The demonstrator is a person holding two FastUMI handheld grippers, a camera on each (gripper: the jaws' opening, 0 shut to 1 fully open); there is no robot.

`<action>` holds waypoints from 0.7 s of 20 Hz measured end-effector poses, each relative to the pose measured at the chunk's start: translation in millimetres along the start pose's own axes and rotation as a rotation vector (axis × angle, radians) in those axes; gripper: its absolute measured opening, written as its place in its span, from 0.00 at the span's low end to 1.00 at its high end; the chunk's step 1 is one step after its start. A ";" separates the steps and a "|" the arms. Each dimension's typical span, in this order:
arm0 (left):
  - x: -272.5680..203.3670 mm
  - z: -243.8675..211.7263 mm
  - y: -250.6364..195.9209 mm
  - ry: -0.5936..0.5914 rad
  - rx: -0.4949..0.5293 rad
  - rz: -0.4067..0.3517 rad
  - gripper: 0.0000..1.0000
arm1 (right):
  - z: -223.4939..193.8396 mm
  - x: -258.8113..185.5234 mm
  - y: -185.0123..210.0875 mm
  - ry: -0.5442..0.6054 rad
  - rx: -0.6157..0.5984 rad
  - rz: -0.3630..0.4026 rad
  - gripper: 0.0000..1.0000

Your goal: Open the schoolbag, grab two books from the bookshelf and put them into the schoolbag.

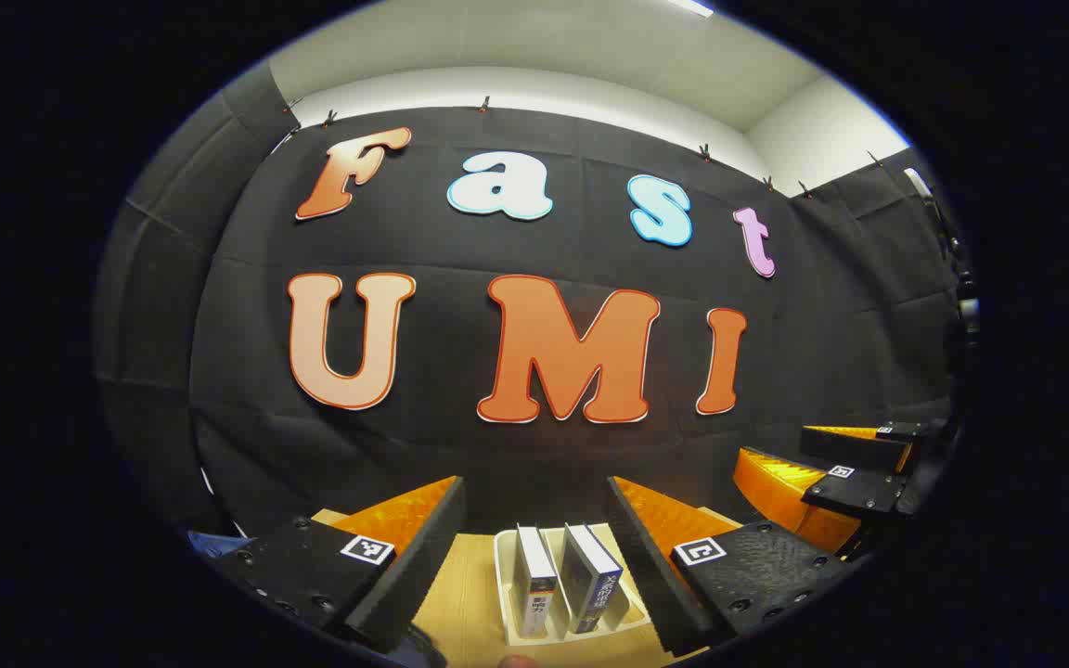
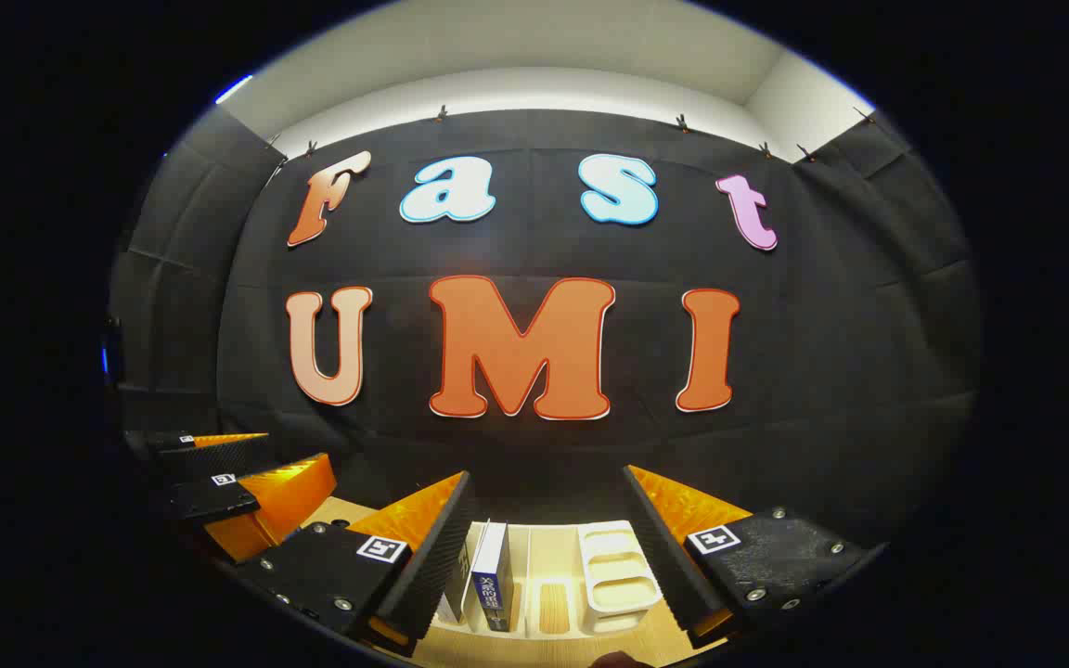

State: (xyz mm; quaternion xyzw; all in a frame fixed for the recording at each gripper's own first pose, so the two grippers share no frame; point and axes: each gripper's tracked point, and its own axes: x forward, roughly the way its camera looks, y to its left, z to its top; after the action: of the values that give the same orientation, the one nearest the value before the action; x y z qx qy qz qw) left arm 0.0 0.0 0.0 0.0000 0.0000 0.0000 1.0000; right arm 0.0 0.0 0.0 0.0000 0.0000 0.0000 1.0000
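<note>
Tabletop books (image 1: 567,583) between left fingers (image 1: 423,557)

Two books (image 1: 564,580) upright side by side in white bookshelf (image 1: 503,584), spines facing out

In the left gripper view, the white bookshelf (image 1: 503,557) between the jaws is cut off at the bottom edge, so its base and front are out of sight. The lower ends of the two books (image 1: 564,584) standing in it are hidden behind its wall, and the print on their spines is too small to tell. A blue patch (image 1: 210,541) left of the left jaw is too cropped to identify.

In the right gripper view, a blue book (image 2: 492,575) stands just inside the left jaw; the book beside it is mostly hidden behind that jaw. The wooden table (image 2: 534,649) is cut off below.
</note>
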 end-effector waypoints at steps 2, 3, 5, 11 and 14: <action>0.6 -0.8 2.1 -0.003 -0.006 -0.010 0.94 | -2.1 1.1 9.0 0.007 -0.003 0.008 0.94; 2.0 -2.1 3.3 -0.002 -0.002 -0.013 0.94 | -4.3 1.5 11.6 0.014 -0.005 0.011 0.93; 0.4 -2.4 4.0 -0.001 0.003 -0.018 0.94 | -5.3 1.2 15.6 0.018 -0.014 0.012 0.94; -6.1 0.9 11.4 -0.016 -0.013 0.014 0.94 | -8.7 2.5 16.7 0.030 -0.018 0.018 0.93; -7.1 -1.0 7.7 -0.009 -0.014 0.017 0.94 | -12.0 0.8 18.5 0.041 -0.024 0.026 0.94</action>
State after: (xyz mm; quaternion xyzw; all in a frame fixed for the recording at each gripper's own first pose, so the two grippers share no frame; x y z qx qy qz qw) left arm -7.1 7.7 -1.0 -0.0069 -0.0047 0.0083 0.9999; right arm 0.8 18.5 -12.0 -0.0121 0.0206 0.0132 0.9996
